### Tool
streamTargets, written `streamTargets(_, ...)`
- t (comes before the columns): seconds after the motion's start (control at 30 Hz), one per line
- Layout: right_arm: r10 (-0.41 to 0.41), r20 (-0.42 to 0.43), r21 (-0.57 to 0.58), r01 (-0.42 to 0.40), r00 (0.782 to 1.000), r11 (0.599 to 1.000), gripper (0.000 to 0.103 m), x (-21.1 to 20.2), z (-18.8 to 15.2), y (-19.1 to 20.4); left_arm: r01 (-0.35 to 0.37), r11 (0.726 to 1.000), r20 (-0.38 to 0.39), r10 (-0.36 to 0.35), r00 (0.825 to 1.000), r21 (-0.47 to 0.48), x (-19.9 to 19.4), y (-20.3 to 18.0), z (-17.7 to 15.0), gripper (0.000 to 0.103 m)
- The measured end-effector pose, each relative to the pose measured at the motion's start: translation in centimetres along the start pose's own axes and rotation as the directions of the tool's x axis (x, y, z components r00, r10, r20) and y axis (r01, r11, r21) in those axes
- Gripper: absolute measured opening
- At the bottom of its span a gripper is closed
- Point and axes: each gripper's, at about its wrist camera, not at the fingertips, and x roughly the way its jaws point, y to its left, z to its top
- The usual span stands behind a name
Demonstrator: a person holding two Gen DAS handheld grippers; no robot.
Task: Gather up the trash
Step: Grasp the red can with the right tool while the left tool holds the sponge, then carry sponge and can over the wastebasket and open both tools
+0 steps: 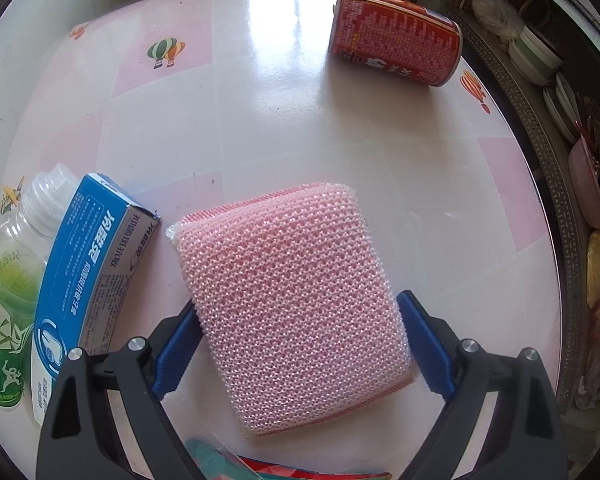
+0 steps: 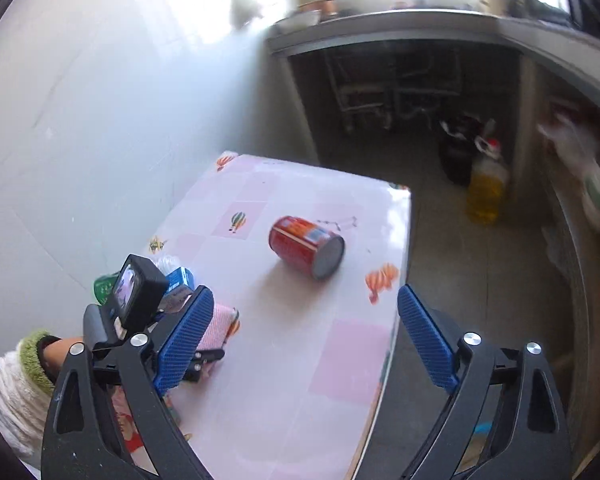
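Note:
My left gripper points down at the table and is shut on a pink mesh sponge, its blue pads pressing both sides. A red drink can lies on its side at the far right of the pink checked table. In the right wrist view the same can lies ahead of my right gripper, which hangs open and empty above the table's near part. The left gripper's body and the sponge show at lower left, held by a hand in a white and green sleeve.
A blue carton and a clear bottle with a green label lie left of the sponge. Colourful wrappers peek in at the bottom edge. Stacked dishes stand beyond the table's right edge. A yellow oil bottle stands on the floor under a counter.

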Motion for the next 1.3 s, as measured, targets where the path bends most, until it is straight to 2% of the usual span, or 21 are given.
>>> streamTargets(0.13,-0.070,-0.146,-0.239,0.034,0.987,0.970,0.092,8.7,5.1,4.1,0.038,0.999,-0.006,-0.039,0.999,-0.022,-0.1,0.4,0.2,0.091)
streamTargets(0.2,-0.110,-0.195,-0.301,0.048,0.974,0.952,0.092,12.9,6.3,5.1,0.062,0.998,-0.005,-0.062,0.998,-0.030,-0.2,0.7,0.3,0.091)
streamTargets(0.3,-0.140,-0.342,-0.336,0.018,0.929,0.942,0.092,19.5,6.7,5.1,0.080,0.996,-0.007,-0.081,0.997,-0.036,-0.3,1.5,0.4,0.091)
streamTargets(0.37,-0.186,-0.404,-0.376,0.022,0.896,0.926,0.090,22.5,5.9,4.9,0.092,0.995,-0.010,-0.092,0.996,-0.037,-0.4,1.9,0.3,0.091)
streamTargets(0.47,-0.261,-0.454,-0.441,0.040,0.852,0.897,0.088,25.2,4.6,4.5,0.108,0.993,-0.006,-0.108,0.994,-0.046,-0.5,2.1,0.1,0.091)
streamTargets(0.53,-0.270,-0.477,-0.446,0.034,0.836,0.894,0.083,25.7,3.9,4.0,0.113,0.993,-0.005,-0.114,0.994,-0.043,-0.6,2.3,0.0,0.091)
streamTargets(0.6,-0.270,-0.492,-0.438,0.033,0.828,0.898,0.068,25.7,3.4,3.5,0.118,0.992,-0.006,-0.118,0.993,-0.040,-0.7,2.6,0.0,0.091)
streamTargets(0.63,-0.264,-0.496,-0.426,0.033,0.827,0.904,0.068,25.4,3.2,3.2,0.120,0.992,-0.007,-0.121,0.993,-0.041,-0.8,2.9,-0.2,0.091)
streamTargets(0.67,-0.260,-0.492,-0.412,0.041,0.831,0.910,0.067,24.9,3.1,2.8,0.123,0.991,-0.007,-0.123,0.992,-0.044,-0.9,3.1,-0.1,0.091)
streamTargets(0.73,-0.230,-0.466,-0.366,0.051,0.855,0.929,0.067,23.3,3.3,2.1,0.127,0.990,-0.004,-0.127,0.992,-0.053,-0.9,3.3,-0.1,0.091)
streamTargets(0.87,-0.065,-0.333,-0.146,0.017,0.941,0.989,0.064,17.2,2.2,0.5,0.128,0.989,0.008,-0.127,0.992,-0.072,-1.2,3.6,-0.2,0.091)
streamTargets(0.93,-0.011,-0.264,-0.065,-0.006,0.964,0.998,0.064,14.6,0.3,0.0,0.119,0.990,0.015,-0.118,0.993,-0.075,-1.2,3.8,0.0,0.091)
streamTargets(1.07,-0.104,-0.186,-0.049,0.096,0.977,0.994,0.064,12.4,-3.0,0.3,0.087,0.994,0.024,-0.085,0.996,-0.068,-1.3,3.7,-0.2,0.088)
streamTargets(1.3,-0.122,-0.104,0.043,0.127,0.987,0.991,0.063,8.6,-4.6,0.7,0.060,0.997,0.097,-0.055,0.994,-0.056,-3.7,3.5,-0.9,0.084)
